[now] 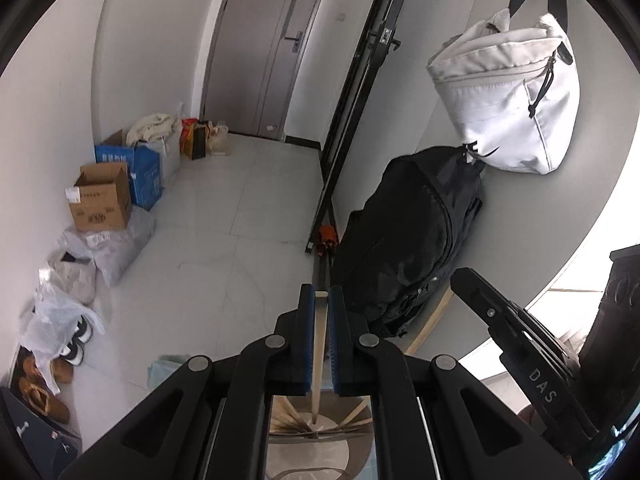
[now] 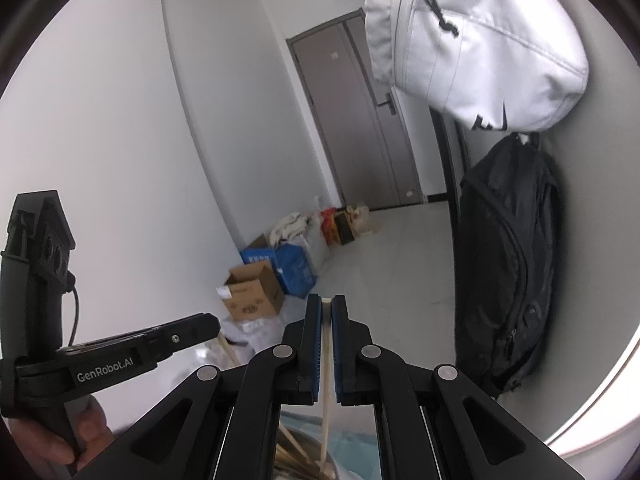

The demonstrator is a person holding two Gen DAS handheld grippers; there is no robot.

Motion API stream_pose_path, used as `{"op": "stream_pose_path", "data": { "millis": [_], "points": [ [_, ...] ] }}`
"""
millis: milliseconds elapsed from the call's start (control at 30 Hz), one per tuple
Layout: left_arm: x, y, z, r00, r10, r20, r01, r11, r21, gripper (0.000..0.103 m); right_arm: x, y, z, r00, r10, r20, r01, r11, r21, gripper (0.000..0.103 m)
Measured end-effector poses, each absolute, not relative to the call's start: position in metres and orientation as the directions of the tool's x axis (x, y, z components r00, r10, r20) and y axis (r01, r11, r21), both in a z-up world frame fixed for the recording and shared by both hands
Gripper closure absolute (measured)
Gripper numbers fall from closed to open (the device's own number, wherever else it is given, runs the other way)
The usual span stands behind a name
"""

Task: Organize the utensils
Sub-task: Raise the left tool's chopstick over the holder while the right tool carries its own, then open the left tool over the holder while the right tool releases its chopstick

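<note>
Both grippers, left (image 1: 321, 294) right (image 2: 326, 302), fingers clamp chopsticks (image 1: 319, 344) | grey tile floor (image 1: 224, 216) | door (image 1: 264, 40)

Open floor (image 1: 208, 216) ahead; black backpack (image 1: 408, 240) and hanging white bag (image 1: 508, 96) crowd the right

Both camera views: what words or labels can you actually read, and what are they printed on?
"DAS": on the right hand-held gripper.
"GenRobot.AI": on the left hand-held gripper.
Blue cardboard box: white characters, too blurred to read.
Brown cardboard box: print and label unreadable.
White bag: black logo, partly hidden.
</note>
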State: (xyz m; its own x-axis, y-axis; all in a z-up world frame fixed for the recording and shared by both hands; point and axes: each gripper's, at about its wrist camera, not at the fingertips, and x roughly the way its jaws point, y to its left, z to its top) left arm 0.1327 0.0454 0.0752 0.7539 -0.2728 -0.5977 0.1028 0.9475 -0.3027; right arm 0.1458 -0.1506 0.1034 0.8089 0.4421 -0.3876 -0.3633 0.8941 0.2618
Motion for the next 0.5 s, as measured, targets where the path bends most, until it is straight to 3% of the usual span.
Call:
{"op": "stream_pose_path", "data": {
  "millis": [500],
  "points": [
    [0.125, 0.045, 0.064, 0.678, -0.371, -0.635, 0.215, 0.926, -0.311, 0.101, 0.134, -0.134, 0.077, 0.73, 0.515, -0.449, -0.459, 0.857, 0.236, 0.097]
  ]
}}
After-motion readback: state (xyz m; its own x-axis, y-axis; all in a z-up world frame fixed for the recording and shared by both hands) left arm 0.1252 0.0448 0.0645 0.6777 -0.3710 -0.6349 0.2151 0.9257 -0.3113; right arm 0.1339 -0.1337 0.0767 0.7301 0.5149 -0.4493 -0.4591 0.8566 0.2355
